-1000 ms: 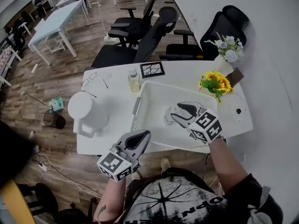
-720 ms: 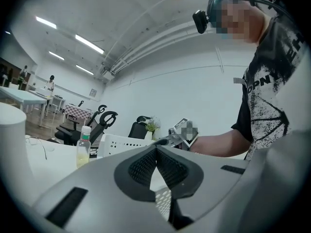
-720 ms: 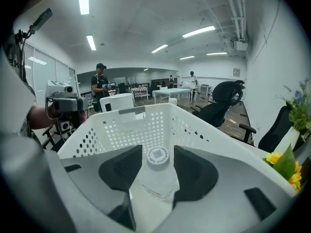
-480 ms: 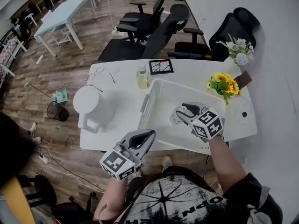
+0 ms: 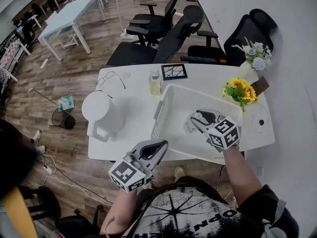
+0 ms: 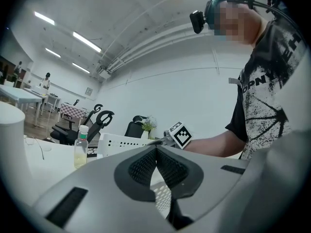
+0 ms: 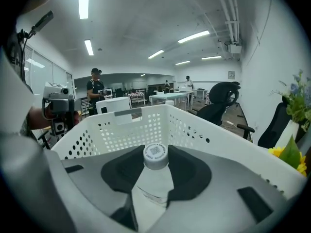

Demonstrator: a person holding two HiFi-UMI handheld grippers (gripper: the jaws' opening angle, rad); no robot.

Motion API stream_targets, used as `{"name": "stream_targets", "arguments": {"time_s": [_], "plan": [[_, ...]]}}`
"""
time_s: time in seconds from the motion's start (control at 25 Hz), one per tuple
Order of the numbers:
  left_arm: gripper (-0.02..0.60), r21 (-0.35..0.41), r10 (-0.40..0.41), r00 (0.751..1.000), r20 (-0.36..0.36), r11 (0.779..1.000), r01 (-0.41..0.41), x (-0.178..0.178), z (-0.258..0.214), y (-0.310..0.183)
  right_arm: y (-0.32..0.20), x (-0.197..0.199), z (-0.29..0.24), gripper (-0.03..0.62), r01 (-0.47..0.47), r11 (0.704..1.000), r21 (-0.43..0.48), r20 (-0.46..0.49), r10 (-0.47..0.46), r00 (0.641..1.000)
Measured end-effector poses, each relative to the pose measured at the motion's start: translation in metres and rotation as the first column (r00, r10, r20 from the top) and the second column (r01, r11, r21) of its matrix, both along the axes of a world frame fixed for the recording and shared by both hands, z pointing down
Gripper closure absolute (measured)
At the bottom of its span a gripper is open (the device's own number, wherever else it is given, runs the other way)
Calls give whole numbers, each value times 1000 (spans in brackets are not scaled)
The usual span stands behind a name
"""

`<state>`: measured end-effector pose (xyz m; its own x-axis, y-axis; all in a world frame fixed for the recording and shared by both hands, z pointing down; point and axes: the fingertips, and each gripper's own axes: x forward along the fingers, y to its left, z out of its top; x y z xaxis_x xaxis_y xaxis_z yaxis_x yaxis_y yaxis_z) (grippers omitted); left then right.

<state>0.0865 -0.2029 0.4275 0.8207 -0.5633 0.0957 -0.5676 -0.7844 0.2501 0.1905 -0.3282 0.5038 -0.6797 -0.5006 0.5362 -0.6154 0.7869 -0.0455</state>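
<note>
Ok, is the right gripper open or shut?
Shut on the clear bottle: the right gripper clamps its neck from both sides.

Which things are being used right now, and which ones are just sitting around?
In use:
- right hand-held gripper, shut on a clear bottle
- white basket around them
- left hand-held gripper, shut, empty

Just sitting around:
- white jug
- glasses
- small yellowish bottle
- framed picture
- sunflowers
- white flowers
</note>
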Motion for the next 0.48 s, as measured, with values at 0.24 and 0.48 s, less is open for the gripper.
{"name": "stream_targets", "arguments": {"time_s": [0.24, 0.48], "plan": [[571, 20, -10, 1000, 13, 1000, 10, -11, -3, 4, 1, 0, -14, 433, -21, 1000, 10, 36, 21, 999], [571, 37, -35, 999, 4, 999, 35, -31, -10, 7, 3, -6, -59, 433, -43, 994, 99, 97, 33, 995]]}}
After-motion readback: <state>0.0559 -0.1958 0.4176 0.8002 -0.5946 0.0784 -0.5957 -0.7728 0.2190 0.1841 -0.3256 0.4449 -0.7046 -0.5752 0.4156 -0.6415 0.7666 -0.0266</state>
